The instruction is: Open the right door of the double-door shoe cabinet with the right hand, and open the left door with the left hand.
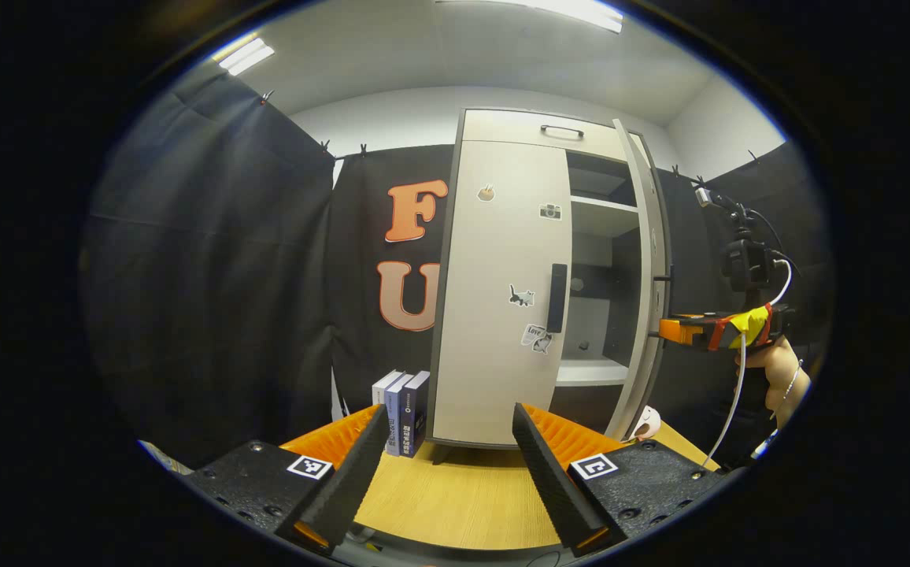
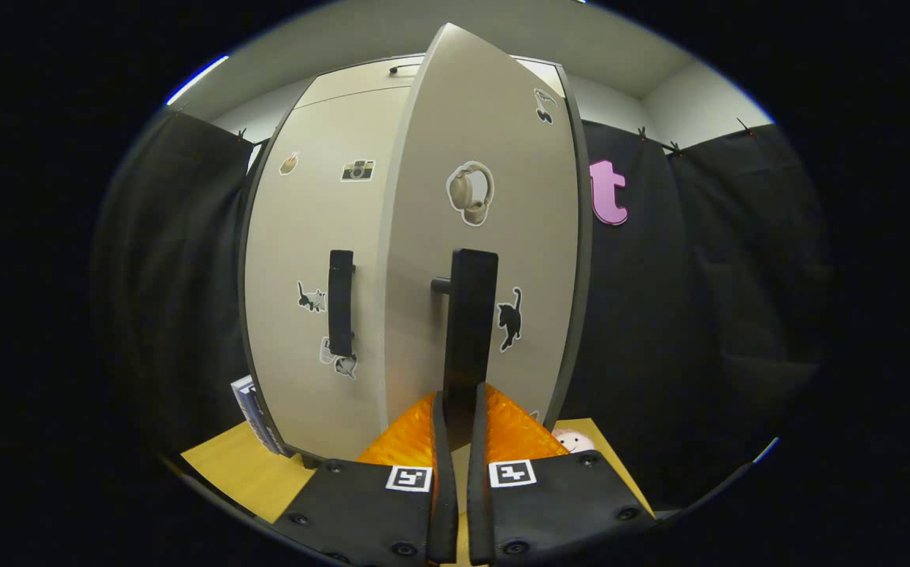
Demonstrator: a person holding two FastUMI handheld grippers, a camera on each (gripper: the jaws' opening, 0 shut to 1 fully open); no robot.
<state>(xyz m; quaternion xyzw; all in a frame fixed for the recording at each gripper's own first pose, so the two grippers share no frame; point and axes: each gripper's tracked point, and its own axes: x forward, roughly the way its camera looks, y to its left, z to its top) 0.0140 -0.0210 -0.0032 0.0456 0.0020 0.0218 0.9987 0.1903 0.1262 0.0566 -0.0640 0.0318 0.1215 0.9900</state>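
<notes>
Shoe cabinet: the tall beige double-door shoe cabinet stood on the light wooden tabletop, against the black cloth booth wall.
Right door: the beige right door panel with a headphone sticker and a black cat sticker was swung part-way out from the cabinet front; in the left gripper view its edge stood clear of the frame, and white shelves showed in the gap.
Right handle: the black upright bar handle sat on the right door.
Right gripper: the right gripper had its fingers drawn narrow around the lower part of that handle; they appeared to press on it from both sides. In the left gripper view it was at the door's edge, with a hand behind it.
Left door: the beige left door panel with small stickers lay flush and closed.
Left handle: the black vertical handle on the left door was untouched.
Left gripper: the left gripper hung over the tabletop with fingers spread wide, holding nothing, well apart from the left handle.
Other items: upright books stood just beside the cabinet's left corner.
Done, as judged: the right door was partly open.
Left, as judged: the right door's swing probably needed finishing, and the left door's opening had not started.
</notes>
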